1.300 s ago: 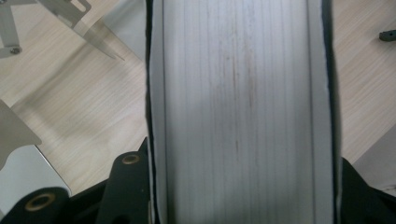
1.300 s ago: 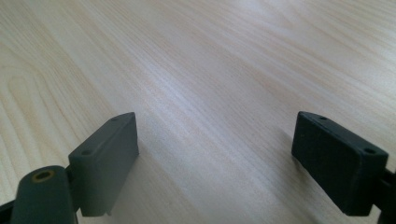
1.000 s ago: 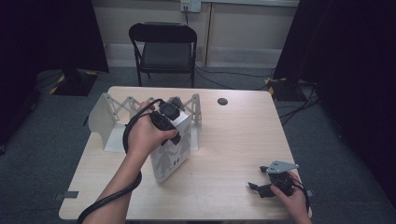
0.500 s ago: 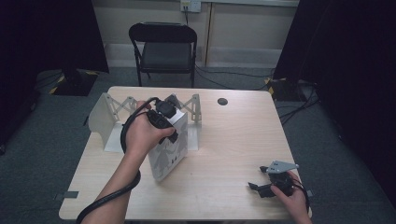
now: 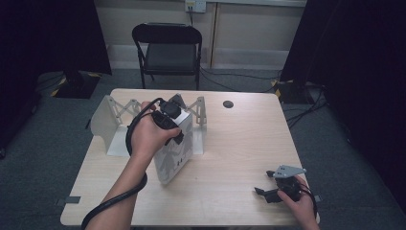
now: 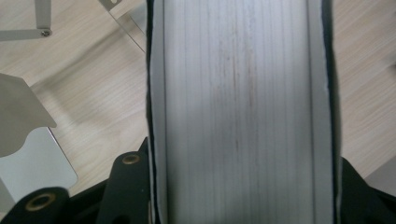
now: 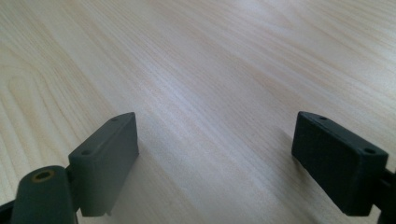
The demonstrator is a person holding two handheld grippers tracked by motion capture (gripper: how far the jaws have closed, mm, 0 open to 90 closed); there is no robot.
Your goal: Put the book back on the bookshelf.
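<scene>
A thick white book (image 5: 174, 155) stands upright on the wooden table (image 5: 239, 143), leaning a little. My left gripper (image 5: 168, 116) grips its top edge from above, shut on it. In the left gripper view the book's page edge (image 6: 238, 93) runs between the two covers, and my left gripper (image 6: 240, 191) has one black jaw pressed against each cover. My right gripper (image 5: 265, 186) rests near the table's front right corner, held by a hand. Its fingers (image 7: 105, 158) stand wide apart over bare wood, with nothing between them; my right gripper (image 7: 219, 163) is open.
A folding metal book rack (image 5: 112, 122) with scissor-link sides stands just behind and left of the book; its plate (image 6: 23, 121) lies close by. A small dark disc (image 5: 228, 104) sits at the back right. A black chair (image 5: 167, 48) stands beyond the table.
</scene>
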